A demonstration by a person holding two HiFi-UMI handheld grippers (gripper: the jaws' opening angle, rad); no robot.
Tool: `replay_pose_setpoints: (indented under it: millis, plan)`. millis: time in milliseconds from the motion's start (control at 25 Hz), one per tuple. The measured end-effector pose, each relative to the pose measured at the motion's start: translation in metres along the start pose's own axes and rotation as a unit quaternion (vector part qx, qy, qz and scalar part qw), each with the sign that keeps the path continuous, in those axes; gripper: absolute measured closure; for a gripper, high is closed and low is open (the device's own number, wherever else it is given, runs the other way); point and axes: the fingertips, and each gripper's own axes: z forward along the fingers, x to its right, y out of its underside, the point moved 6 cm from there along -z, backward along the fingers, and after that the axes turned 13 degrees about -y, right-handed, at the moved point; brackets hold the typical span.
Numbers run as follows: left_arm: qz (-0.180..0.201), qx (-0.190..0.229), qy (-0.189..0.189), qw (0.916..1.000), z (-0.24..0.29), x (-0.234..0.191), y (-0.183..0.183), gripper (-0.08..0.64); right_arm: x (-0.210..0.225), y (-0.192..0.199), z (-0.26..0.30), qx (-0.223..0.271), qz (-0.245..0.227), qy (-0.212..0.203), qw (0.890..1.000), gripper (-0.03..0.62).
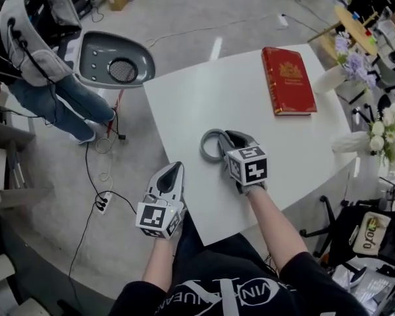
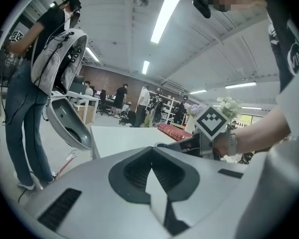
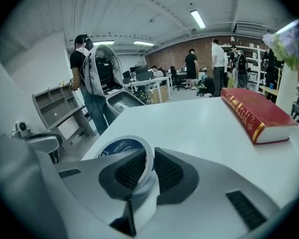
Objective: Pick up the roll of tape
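The roll of tape [image 1: 208, 146], a pale ring with a blue core label, lies flat on the white table [image 1: 204, 91] near its middle. My right gripper [image 1: 225, 141] reaches it from the near side and is shut on the ring's wall. In the right gripper view the tape [image 3: 120, 148] sits with one pad inside the ring and one outside, my right gripper [image 3: 147, 169] pinching the wall. My left gripper [image 1: 173, 170] hovers at the table's near-left edge, apart from the tape, its jaws shut on nothing. In its own view my left gripper [image 2: 152, 166] shows the pads meeting.
A red book [image 1: 288, 79] lies at the table's far right. A grey chair shell [image 1: 112, 59] and a standing person [image 1: 39, 58] are off the table's left corner. Flowers in white vases [image 1: 382, 127] crowd the right edge. Cables [image 1: 105, 199] trail on the floor.
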Motion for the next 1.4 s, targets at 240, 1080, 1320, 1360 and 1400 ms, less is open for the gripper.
replay_pose_setpoints:
  millis: [240,1080,1320,1360,1400]
  plan:
    - [0.012,0.004,-0.009,0.9999,-0.002,0.009,-0.010,0.561,-0.001,-0.002,-0.034,0.044,-0.012,-0.019,0.999,0.528]
    - [0.021,0.051,-0.008,0.9984,0.004,0.035,-0.066,0.561,-0.004,-0.035,-0.131,0.168,-0.025,-0.049,0.984,0.528]
    - [0.026,0.064,-0.012,0.9976,-0.002,0.037,-0.076,0.561,-0.010,-0.040,-0.146,0.190,-0.032,-0.054,0.980,0.528]
    - [0.026,0.067,-0.013,0.9973,-0.002,0.037,-0.079,0.561,-0.011,-0.042,-0.148,0.194,-0.034,-0.055,0.979,0.528]
    - [0.025,0.071,-0.013,0.9971,-0.003,0.037,-0.082,0.561,-0.012,-0.043,-0.150,0.197,-0.035,-0.055,0.978,0.528]
